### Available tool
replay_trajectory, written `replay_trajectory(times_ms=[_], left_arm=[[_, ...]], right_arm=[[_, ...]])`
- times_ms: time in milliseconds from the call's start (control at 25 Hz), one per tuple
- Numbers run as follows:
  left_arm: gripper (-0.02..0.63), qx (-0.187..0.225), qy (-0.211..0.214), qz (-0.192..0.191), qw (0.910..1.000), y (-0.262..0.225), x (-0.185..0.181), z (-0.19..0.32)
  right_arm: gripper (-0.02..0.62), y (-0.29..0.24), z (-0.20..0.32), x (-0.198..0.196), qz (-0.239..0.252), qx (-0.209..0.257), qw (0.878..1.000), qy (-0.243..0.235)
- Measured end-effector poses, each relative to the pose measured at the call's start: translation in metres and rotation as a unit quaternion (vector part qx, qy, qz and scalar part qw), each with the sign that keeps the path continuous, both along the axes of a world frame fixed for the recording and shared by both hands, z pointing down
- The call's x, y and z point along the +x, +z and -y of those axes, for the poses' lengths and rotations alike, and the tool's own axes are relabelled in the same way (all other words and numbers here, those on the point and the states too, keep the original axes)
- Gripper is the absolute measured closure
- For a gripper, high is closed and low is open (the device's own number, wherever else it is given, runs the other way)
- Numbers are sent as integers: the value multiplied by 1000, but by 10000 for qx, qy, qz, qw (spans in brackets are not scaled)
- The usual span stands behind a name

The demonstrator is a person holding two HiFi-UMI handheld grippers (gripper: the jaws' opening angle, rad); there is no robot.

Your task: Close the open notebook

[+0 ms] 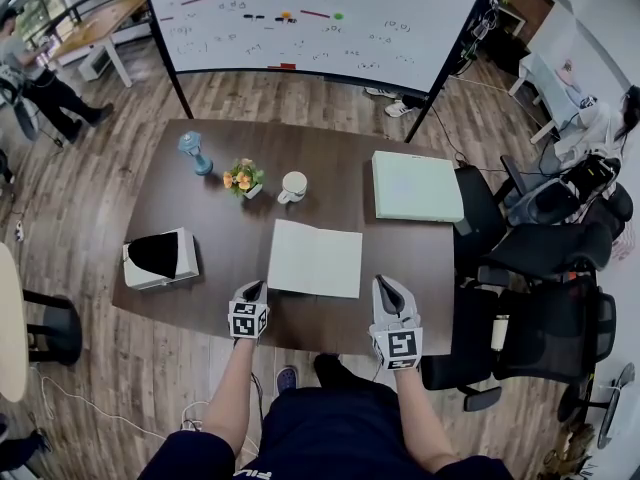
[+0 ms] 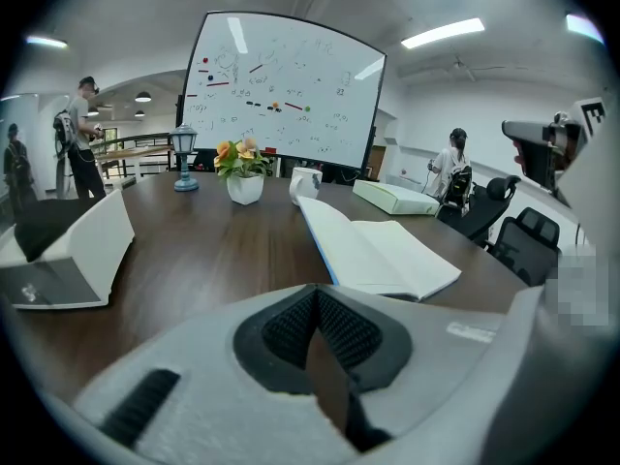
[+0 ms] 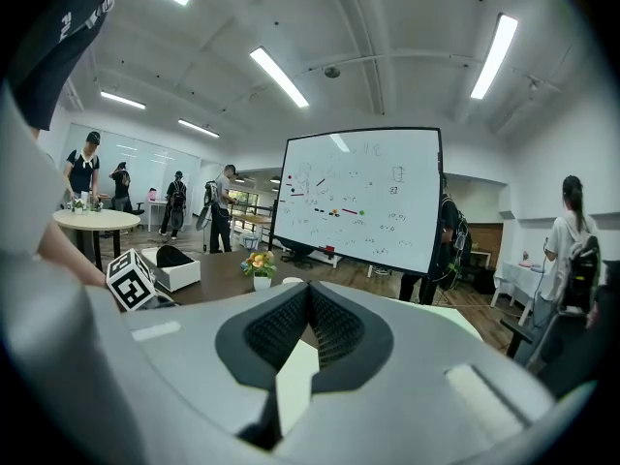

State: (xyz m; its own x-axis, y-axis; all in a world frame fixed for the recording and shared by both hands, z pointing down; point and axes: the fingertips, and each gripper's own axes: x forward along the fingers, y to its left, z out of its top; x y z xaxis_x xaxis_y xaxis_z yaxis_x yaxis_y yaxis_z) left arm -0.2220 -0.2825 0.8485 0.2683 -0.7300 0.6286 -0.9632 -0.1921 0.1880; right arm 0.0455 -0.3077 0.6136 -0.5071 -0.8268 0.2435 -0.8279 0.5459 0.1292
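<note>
Left claw (image 1: 254, 289) and right claw (image 1: 386, 287) sit closed, empty, near open notebook (image 1: 315, 258).

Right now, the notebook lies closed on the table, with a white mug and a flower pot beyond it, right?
Not quite: the notebook lies open, pages up, as the left gripper view shows. It is on the table, with the white mug and flower pot beyond it.

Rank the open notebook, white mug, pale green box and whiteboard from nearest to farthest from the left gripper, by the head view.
1. Open notebook, just right of the left gripper.
2. White mug, behind the notebook.
3. Pale green box, far right.
4. Whiteboard, farthest back.
</note>
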Motion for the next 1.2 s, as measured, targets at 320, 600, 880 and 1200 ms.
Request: replay_trajectory(times_ms=[320, 600, 880, 1200], left_arm=[[620, 350, 129, -263, 9990, -23, 13, 1], [620, 583, 212, -359, 9974, -41, 28, 3], [620, 887, 365, -473, 9943, -62, 51, 11], [620, 1318, 515, -405, 9891, -88, 67, 23]], right_arm=[[589, -3, -1, -2, 77, 28, 10000, -6], [589, -10, 0, 2, 110, 145, 9998, 39], [589, -16, 1, 9, 190, 192, 9995, 153], [589, -19, -3, 18, 221, 231, 9993, 177]])
